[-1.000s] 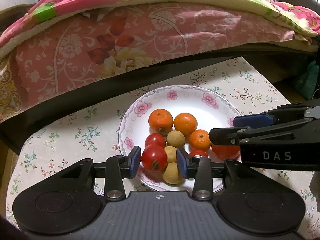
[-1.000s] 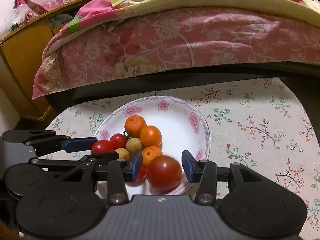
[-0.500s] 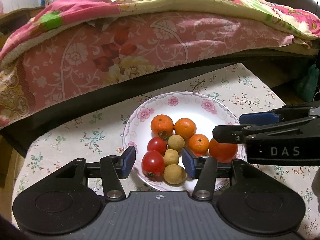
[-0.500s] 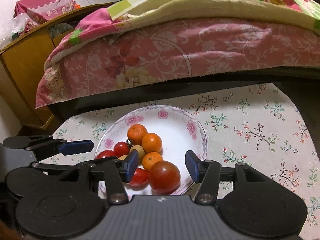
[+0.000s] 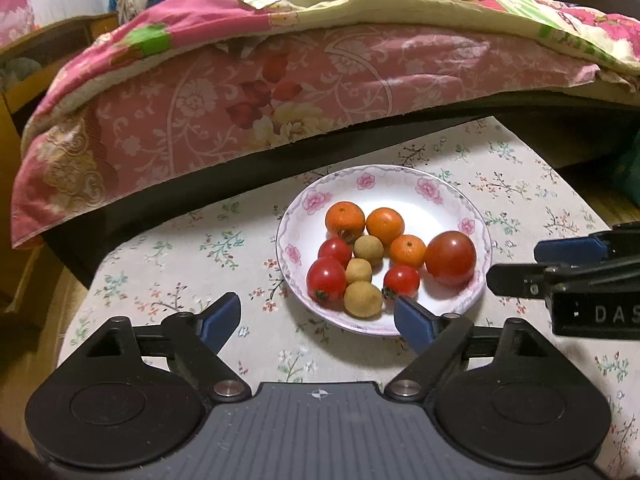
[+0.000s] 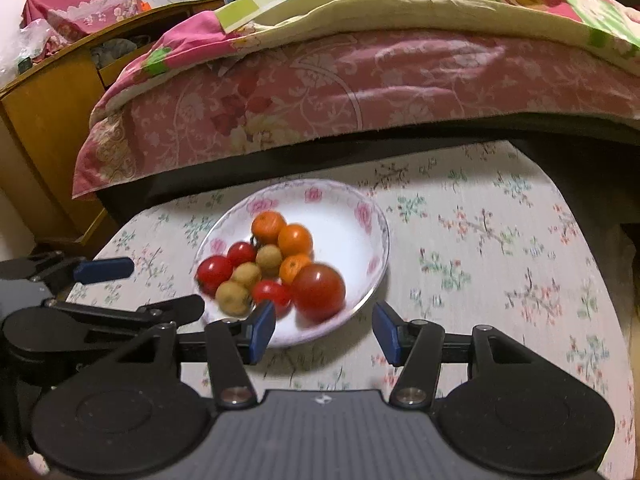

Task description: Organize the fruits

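A white plate with pink flowers sits on the floral tablecloth. It holds three small oranges, three small red tomatoes, three brown longans and one large dark-red tomato. My left gripper hangs at the plate's near edge; its jaws are opening wide, with nothing gripped between them. My right gripper is open just short of the plate, its pads clear of the large tomato.
A bed with a pink floral quilt overhangs the table's far edge. A wooden cabinet stands at the left. The tablecloth stretches bare to the right of the plate.
Both grippers drew back from the plate and rose a little. The left jaws spread wide off a small tomato. The right jaws let go of the large tomato, which now rests in the plate.
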Demonstrator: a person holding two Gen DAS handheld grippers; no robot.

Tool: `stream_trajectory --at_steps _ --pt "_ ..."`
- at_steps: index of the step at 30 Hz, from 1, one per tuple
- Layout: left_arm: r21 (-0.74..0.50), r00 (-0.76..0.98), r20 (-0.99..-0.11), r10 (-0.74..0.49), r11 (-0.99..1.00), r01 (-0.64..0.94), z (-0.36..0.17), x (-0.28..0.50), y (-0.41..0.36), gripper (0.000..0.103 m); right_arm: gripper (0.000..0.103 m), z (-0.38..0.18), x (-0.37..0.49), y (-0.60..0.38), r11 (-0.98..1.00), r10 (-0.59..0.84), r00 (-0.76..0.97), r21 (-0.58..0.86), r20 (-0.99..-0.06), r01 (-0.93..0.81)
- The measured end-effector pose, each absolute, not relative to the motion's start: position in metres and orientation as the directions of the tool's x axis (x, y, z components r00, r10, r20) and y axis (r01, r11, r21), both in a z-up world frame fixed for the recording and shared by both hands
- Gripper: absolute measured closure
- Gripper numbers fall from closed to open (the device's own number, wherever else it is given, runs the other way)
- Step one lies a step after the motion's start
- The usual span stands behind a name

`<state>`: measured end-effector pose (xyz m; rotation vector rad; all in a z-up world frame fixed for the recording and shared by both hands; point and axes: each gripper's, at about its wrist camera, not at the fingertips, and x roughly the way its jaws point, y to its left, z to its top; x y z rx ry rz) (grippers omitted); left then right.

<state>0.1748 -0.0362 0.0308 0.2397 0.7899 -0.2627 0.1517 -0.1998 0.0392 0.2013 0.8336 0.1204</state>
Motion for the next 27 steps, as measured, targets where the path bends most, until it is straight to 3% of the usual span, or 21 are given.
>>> stream_trajectory --at_steps 7,27 --pt "0.156 0.696 -0.711 -0.104 0.941 0.300 0.032 0.150 -0.037 0.000 0.055 0.044 0.126 -0.194 0.970 0.188 0.668 0.243 -0.720 -0.010" --pt "0.151 0.686 -0.724 -0.073 0.953 0.261 0.034 0.100 -0.027 0.000 0.053 0.046 0.069 -0.180 0.967 0.181 0.658 0.254 -0.731 0.016"
